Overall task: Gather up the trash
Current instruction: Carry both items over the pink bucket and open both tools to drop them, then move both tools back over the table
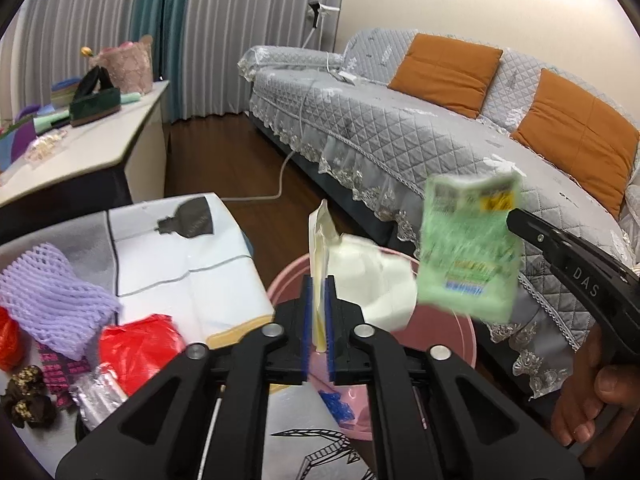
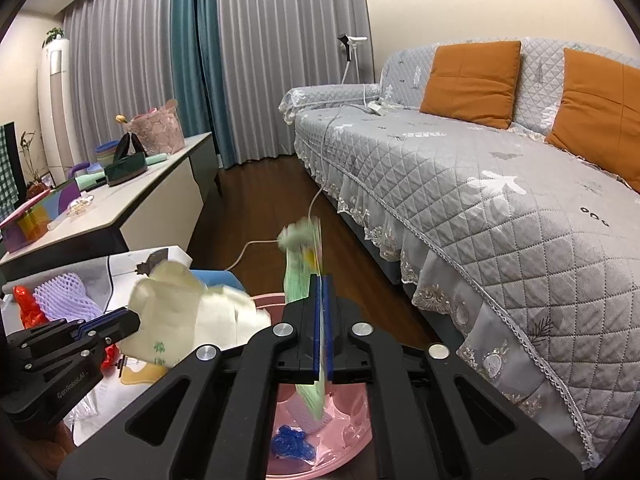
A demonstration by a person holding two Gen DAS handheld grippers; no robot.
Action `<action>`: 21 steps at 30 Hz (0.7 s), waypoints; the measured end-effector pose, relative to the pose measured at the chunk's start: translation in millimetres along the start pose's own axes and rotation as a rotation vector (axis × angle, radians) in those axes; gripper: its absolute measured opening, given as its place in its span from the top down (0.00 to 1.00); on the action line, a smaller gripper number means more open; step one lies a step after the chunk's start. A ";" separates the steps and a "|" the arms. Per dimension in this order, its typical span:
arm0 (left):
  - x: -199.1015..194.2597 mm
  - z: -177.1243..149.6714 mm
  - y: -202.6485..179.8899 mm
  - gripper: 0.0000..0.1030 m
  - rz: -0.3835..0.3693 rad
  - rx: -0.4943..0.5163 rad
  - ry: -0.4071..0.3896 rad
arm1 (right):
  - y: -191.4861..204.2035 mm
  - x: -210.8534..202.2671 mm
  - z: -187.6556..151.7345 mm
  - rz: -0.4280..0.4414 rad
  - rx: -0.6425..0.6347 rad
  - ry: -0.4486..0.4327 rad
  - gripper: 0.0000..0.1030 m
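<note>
There were two grippers, the left gripper [image 1: 318, 312] and the right gripper [image 2: 322, 320], and each held one wrapper: one cream wrapper [image 1: 360, 276] and one green wrapper [image 1: 468, 248]. There was one pink basin [image 1: 452, 332], one purple foam net [image 1: 52, 300], and two orange cushions [image 1: 446, 72] [image 1: 576, 124] on one sofa [image 1: 400, 140].

Your green packet [image 1: 468, 248] is motion-blurred, print unreadable. Pink bin [image 2: 352, 436] mostly hidden behind your gripper frames. Blue scrap [image 2: 290, 446] unidentifiable.
</note>
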State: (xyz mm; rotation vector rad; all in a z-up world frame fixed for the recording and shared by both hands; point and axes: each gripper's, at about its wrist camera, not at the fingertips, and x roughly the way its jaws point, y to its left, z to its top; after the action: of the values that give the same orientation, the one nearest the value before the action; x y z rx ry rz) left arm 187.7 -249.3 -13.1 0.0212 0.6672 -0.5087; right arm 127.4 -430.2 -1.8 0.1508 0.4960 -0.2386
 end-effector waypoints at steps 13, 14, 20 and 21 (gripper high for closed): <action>-16.6 -4.3 10.3 0.68 0.040 -0.013 -0.008 | 1.8 1.8 -1.8 -0.011 0.001 0.007 0.64; -20.8 -4.0 11.4 0.69 0.045 -0.014 -0.013 | 3.8 1.2 -2.0 -0.009 -0.002 0.007 0.64; -49.9 -3.7 19.6 0.69 0.073 -0.015 -0.039 | 17.3 -7.3 -2.8 0.011 -0.023 -0.002 0.64; -54.3 -4.2 21.2 0.69 0.078 -0.016 -0.043 | 20.5 -9.7 -2.8 0.018 -0.024 -0.003 0.64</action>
State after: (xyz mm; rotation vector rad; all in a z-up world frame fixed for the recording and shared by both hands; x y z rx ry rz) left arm 158.6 -205.8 13.0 0.0209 0.6258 -0.4280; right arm 123.2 -408.1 2.2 0.1319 0.4945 -0.2149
